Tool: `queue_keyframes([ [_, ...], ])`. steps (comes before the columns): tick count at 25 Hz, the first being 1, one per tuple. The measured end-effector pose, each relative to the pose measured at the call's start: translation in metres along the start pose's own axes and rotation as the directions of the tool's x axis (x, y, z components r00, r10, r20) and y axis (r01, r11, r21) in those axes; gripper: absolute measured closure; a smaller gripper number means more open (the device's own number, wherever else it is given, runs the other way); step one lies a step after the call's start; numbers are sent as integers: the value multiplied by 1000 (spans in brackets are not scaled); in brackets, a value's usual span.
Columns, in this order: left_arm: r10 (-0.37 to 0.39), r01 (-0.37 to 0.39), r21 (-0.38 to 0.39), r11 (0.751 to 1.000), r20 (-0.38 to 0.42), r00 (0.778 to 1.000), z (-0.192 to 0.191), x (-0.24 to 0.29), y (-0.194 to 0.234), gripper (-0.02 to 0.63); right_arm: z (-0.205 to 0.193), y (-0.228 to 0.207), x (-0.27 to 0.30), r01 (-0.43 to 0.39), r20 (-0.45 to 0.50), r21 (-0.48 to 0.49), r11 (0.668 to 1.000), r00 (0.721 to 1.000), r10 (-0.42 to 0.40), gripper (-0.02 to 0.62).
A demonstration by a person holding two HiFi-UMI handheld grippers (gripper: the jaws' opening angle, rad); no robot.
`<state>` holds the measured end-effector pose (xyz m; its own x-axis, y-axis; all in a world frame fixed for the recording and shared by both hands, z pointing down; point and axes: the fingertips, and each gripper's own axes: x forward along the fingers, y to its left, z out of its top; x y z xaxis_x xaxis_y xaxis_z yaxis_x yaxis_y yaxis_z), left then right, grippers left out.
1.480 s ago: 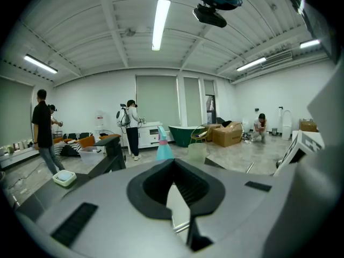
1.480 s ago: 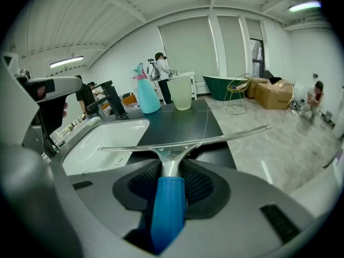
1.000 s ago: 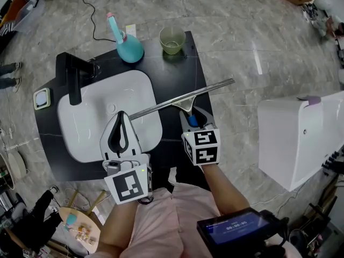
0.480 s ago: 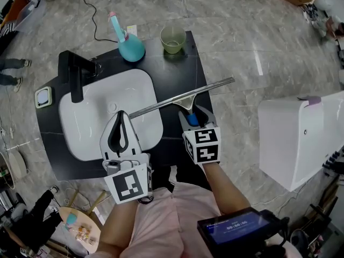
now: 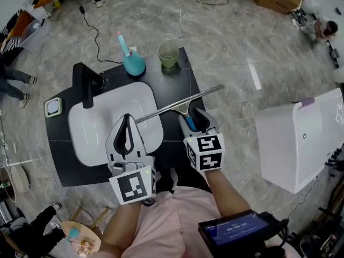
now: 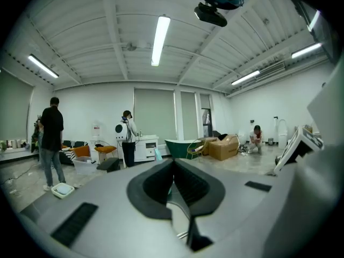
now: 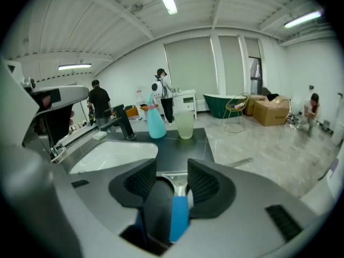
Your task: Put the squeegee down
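The squeegee (image 5: 180,105) lies on the black counter (image 5: 180,71), its long metal blade slanting over the sink's right rim and past the counter's right edge. Its blue handle (image 5: 189,124) points toward me. My right gripper (image 5: 193,116) hovers just over that handle with its jaws open. In the right gripper view the handle (image 7: 179,216) shows low between the pads (image 7: 141,183), which stand clear of it. My left gripper (image 5: 127,118) is shut and empty above the sink's front; its pads meet (image 6: 173,165) in the left gripper view.
A white sink (image 5: 88,144) with a black faucet (image 5: 86,84) fills the counter's left. A teal spray bottle (image 5: 133,63) and a green cup (image 5: 168,54) stand at the back. A white box-like unit (image 5: 301,136) sits on the floor at right. People stand in the room's background.
My right jaws have opened off the blue handle and that gripper has risen. The left gripper has also risen. The squeegee stays lying on the counter.
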<state>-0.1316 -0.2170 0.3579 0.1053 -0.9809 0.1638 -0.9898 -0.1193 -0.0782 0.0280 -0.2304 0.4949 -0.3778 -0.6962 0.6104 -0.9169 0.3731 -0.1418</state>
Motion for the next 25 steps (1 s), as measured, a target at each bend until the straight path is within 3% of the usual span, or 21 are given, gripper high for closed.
queue_keyframes([
  [5,-33,33,0,999,96,995,45,-17,-3,597,63,22,-45,10,176,-31,999,984,-5,425],
  [10,-66,64,15,998,206,976,90,-27,-6,597,116,32,-92,59,339,-73,996,940,-30,470],
  [20,-99,94,31,995,330,939,151,-66,-10,597,149,44,-163,135,487,-96,986,871,-72,595],
  [25,-110,105,35,994,345,932,159,-71,-11,597,157,49,-175,149,515,-113,982,854,-71,595],
])
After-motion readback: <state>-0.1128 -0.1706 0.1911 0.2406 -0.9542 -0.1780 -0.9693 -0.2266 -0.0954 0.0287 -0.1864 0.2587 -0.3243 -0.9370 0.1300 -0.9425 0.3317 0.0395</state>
